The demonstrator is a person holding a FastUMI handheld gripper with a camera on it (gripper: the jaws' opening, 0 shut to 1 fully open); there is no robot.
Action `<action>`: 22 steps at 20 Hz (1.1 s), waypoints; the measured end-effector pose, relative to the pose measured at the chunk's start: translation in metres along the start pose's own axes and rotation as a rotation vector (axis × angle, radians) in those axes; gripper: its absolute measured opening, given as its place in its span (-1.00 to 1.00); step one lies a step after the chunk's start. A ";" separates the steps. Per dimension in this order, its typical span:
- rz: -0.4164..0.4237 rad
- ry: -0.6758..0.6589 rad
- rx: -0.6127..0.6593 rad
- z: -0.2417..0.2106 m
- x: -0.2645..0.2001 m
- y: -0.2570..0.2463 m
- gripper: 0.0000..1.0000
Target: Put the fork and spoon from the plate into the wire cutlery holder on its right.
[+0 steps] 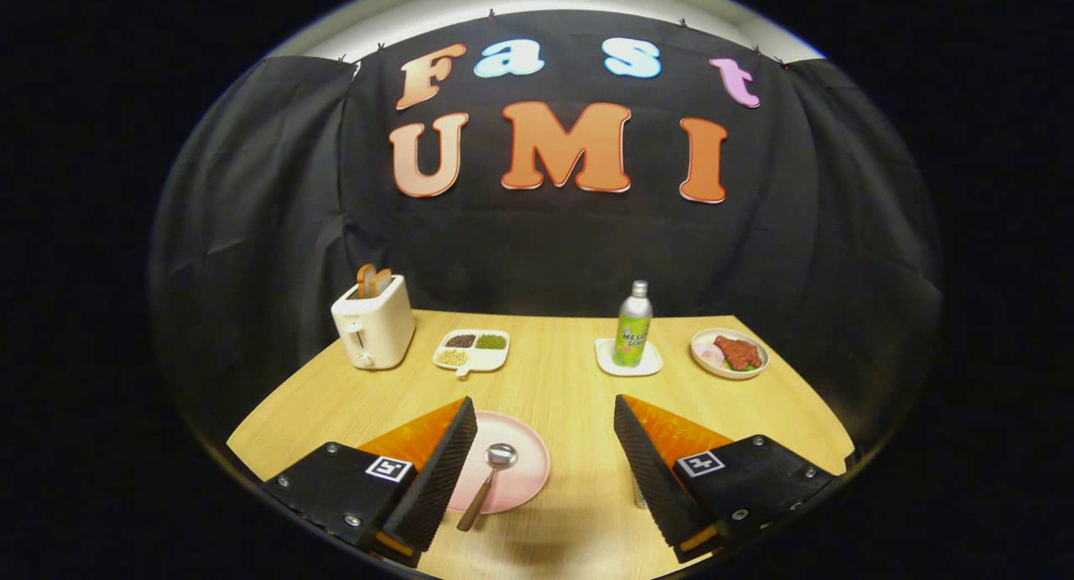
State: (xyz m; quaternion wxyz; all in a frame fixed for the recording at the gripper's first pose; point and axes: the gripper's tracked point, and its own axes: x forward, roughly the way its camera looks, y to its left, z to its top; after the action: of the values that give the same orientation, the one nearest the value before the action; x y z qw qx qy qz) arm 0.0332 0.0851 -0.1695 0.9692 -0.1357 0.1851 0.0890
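Between the two fingers of the gripper (545,471), which stand wide apart and hold nothing, lies a pink plate (524,458) on the wooden table (570,378) — nearer the finger at eight o'clock, which covers the plate's near-left part. On the plate rests a spoon (489,483), bowl toward twelve o'clock and handle running down past the plate's rim toward seven o'clock, just beside the inner face of that finger but not touching it. No fork can be made out on the bare part of the plate; whether one lies under the finger cannot be told. Close against the finger at four o'clock a small bit of grey metal (639,498) peeps out at its inner edge — too little shows to say what it is. Well beyond the fingers, toward ten o'clock, stands a cream toaster (373,322) with toast in its slots, and just right of it a divided dish (471,350) of beans. Toward one o'clock a green bottle (633,324) stands upright on a white coaster (628,357), with a bowl of food (728,353) at two o'clock.
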 end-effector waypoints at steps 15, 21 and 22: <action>0.070 0.316 -0.093 -0.122 0.056 0.043 0.59; 0.092 0.402 -0.135 -0.152 0.059 0.054 0.17; 0.095 0.415 -0.129 -0.156 0.060 0.056 0.10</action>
State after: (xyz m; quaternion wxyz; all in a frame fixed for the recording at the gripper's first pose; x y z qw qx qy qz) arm 0.0237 0.0993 -0.3446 0.8943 -0.2039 0.3810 0.1165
